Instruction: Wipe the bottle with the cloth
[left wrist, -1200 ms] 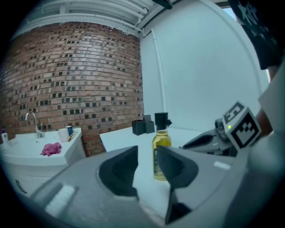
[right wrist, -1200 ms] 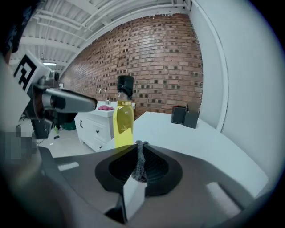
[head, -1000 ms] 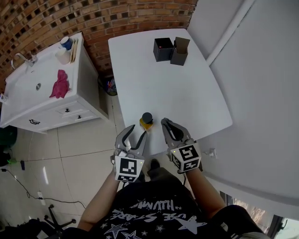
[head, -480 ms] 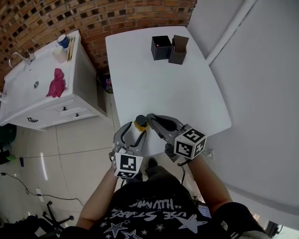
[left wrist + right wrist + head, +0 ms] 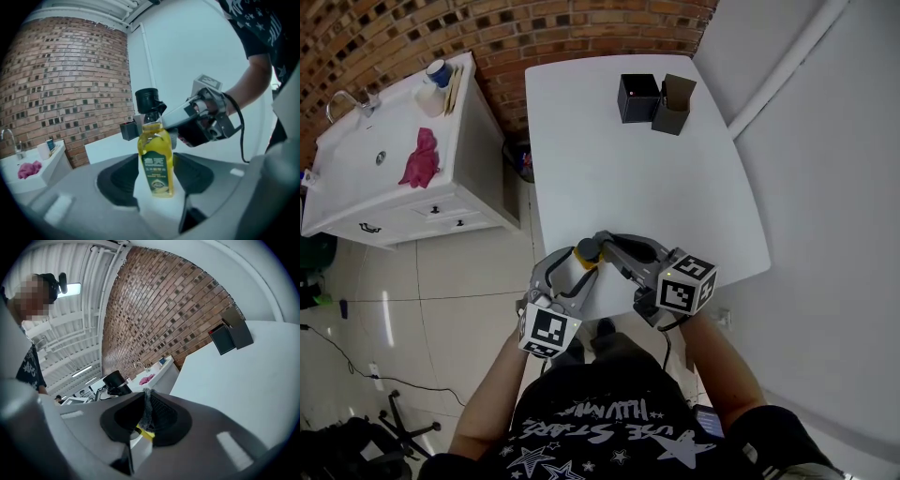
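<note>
A small bottle (image 5: 588, 253) of yellow oil with a black cap stands upright near the front left corner of the white table (image 5: 675, 206). My left gripper (image 5: 568, 277) is open around it. In the left gripper view the bottle (image 5: 155, 161) stands between the pads with a gap on each side; the jaws have just been closing slightly. My right gripper (image 5: 604, 246) comes in from the right at the bottle's neck. It is shut on a thin grey cloth (image 5: 147, 409), with the yellow bottle (image 5: 144, 432) just below.
Two dark boxes (image 5: 639, 97) stand at the table's far end. Left of the table is a white sink cabinet (image 5: 403, 202) with a pink rag (image 5: 419, 157) and cups (image 5: 438, 75). The bottle stands close to the table's front edge, with tiled floor below.
My right gripper has swung left and rolled, and its tips now sit at the bottle's neck. The left gripper's jaws stand wider around the bottle than a second ago.
</note>
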Tool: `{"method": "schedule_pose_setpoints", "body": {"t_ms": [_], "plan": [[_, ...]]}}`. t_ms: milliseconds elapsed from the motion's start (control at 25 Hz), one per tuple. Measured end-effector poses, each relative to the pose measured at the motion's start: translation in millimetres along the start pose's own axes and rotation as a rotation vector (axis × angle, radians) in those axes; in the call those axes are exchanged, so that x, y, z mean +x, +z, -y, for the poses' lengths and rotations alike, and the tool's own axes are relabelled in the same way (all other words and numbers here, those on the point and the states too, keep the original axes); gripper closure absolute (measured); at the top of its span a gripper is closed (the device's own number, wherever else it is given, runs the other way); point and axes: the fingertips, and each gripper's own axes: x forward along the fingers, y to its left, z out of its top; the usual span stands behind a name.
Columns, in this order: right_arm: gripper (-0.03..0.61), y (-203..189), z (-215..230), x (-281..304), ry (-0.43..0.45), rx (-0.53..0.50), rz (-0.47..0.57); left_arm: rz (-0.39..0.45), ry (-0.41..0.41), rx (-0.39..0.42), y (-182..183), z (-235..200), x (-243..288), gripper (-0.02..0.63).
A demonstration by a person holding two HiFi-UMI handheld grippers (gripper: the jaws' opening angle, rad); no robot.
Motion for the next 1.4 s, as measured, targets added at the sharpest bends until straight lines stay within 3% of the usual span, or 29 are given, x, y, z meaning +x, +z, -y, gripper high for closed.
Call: {"method": "schedule_pose_setpoints", "body": {"t_ms": [760,1400], "plan": [[0.538,-40.8,15.0,10.3,-0.018,0.088,-0.072,0.021,-0.275,0.02,1.8,-1.2,-7.6,0.391],[0.538,-76.7,35.8,18.1,-0.182,0.107,-0.101,0.017,-0.48,0.093,-2.5,-0.2,-11.2,0.393]]}}
